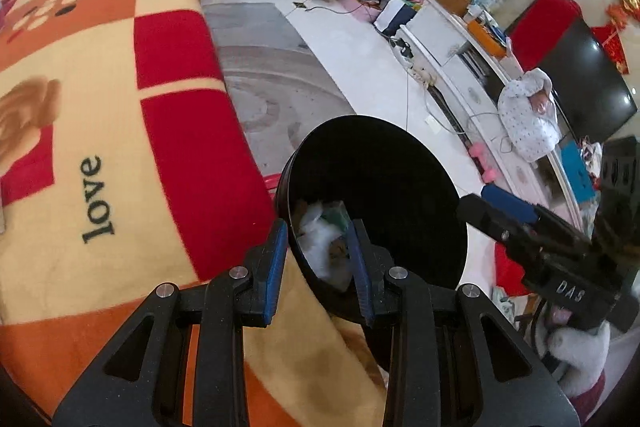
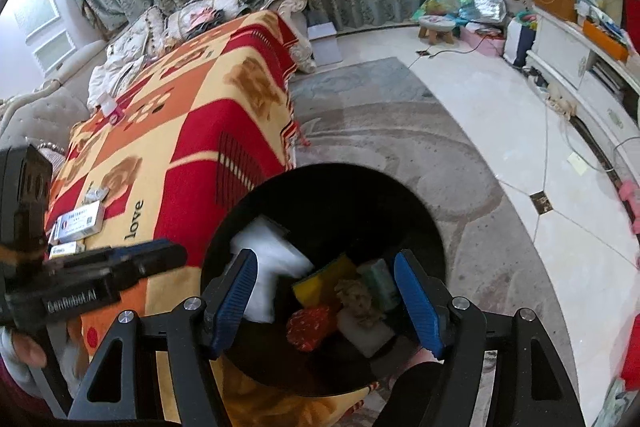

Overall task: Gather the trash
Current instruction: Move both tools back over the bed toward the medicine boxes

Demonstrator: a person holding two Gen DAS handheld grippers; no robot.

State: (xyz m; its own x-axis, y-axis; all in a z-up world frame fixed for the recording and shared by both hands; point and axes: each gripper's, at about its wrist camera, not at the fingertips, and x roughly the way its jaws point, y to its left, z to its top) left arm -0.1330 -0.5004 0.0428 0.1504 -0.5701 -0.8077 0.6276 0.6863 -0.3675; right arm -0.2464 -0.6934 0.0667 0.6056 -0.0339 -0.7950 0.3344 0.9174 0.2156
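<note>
1. While both claws hang over the black trash bin (image 2: 424, 227), neither holds anything: right gripper (image 2: 326, 301) has its jaws wide apart, left gripper (image 1: 318, 267) has its jaws apart too, with a narrower gap.
2. Right wrist view: bin mouth sits directly below and ahead of the right gripper. Between its fingers, down inside: white foam block (image 2: 272, 267), yellow sponge (image 2: 320, 283), green sponge (image 2: 378, 283), crumpled tan paper (image 2: 358, 301), red patterned wad (image 2: 310, 327), white block (image 2: 366, 335).
3. Left wrist view: left gripper straddles the bin's near rim; white wad (image 1: 320, 239) and a green scrap visible between the fingers. Right gripper enters from that claw's right side, level with the bin.
4. Done, by judgement: several pieces already binned; the open, empty right gripper over the pile looks like a drop just finished.
5. Left: on the patterned blanket (image 2: 200, 131), to the left of the right gripper and beyond the left gripper's body, lie a white carton (image 2: 80, 225), a smaller box (image 2: 66, 249) near it, and a small foil-like wrapper (image 2: 96, 193). Whether these count as trash cannot be told.
6. Further off on the same blanket: a small pink-white item (image 2: 112, 109), too small to identify.
7. Estimate: mostly done, a few candidate items remaining on the blanket.
</note>
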